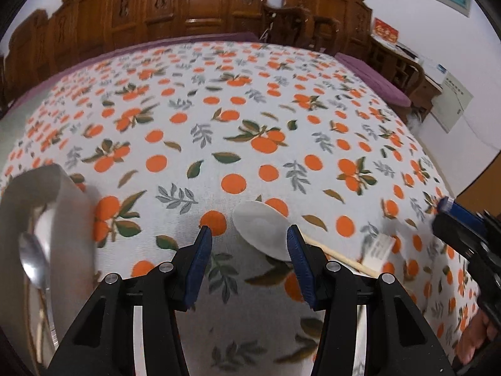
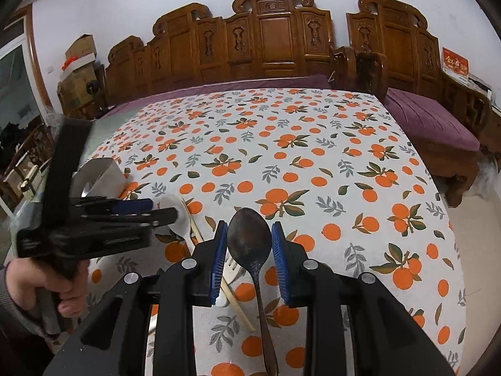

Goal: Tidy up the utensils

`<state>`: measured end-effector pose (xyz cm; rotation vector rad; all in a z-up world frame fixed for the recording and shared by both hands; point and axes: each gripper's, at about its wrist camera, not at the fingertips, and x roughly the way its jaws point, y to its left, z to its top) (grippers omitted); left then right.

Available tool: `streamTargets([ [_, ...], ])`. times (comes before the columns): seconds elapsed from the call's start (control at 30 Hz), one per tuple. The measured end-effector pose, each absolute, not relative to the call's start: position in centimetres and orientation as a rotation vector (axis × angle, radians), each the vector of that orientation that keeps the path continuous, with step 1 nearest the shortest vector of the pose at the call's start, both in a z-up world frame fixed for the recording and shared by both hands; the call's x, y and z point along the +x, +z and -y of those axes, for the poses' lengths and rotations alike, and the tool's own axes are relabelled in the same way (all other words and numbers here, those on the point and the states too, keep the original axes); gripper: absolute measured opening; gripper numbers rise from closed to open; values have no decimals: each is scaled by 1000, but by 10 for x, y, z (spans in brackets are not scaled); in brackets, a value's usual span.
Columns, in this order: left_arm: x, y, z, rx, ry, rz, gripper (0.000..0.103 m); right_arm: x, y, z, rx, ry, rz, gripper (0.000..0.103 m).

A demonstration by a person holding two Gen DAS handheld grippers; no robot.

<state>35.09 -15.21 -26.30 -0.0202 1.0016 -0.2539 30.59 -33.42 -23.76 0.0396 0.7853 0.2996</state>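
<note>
Left wrist view: the left gripper (image 1: 249,235) is held with its fingers spread wide and nothing between them, above the orange-print tablecloth (image 1: 250,119). A white spoon (image 1: 261,227) and a wooden chopstick (image 1: 339,257) are seen just ahead; a metal container (image 1: 70,216) holding a steel spoon (image 1: 33,258) stands at left. In the right wrist view, a dark metal spoon (image 2: 249,241) is framed between the spread pads of the right gripper (image 2: 249,235); contact cannot be told.

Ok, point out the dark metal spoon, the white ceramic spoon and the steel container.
Dark metal spoon (image 2: 249,238): right wrist view, bowl.
White ceramic spoon (image 1: 261,224): left wrist view, bowl.
Steel container (image 1: 70,216): left wrist view, outer wall.
</note>
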Motion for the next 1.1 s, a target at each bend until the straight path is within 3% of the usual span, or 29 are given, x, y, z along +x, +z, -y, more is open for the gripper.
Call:
streamTargets([
  [0.13,358,-267,157,-21,-248,-998,43,306,-238,333,42,309,-785,31],
  [0.17,359,-267,159,-21,-249,-994,38,306,-238,333,44,312,-785,31],
  [0.23,361,-267,161,-17,-249,-993,18,306,-237,333,47,316,-783,31],
  [0.43,358,-261,161,-12,-263,-986,4,306,-237,329,45,327,-786,31],
  [1.1,312,-166,110,50,-254,-807,4,286,-206,282,28,412,-732,31],
])
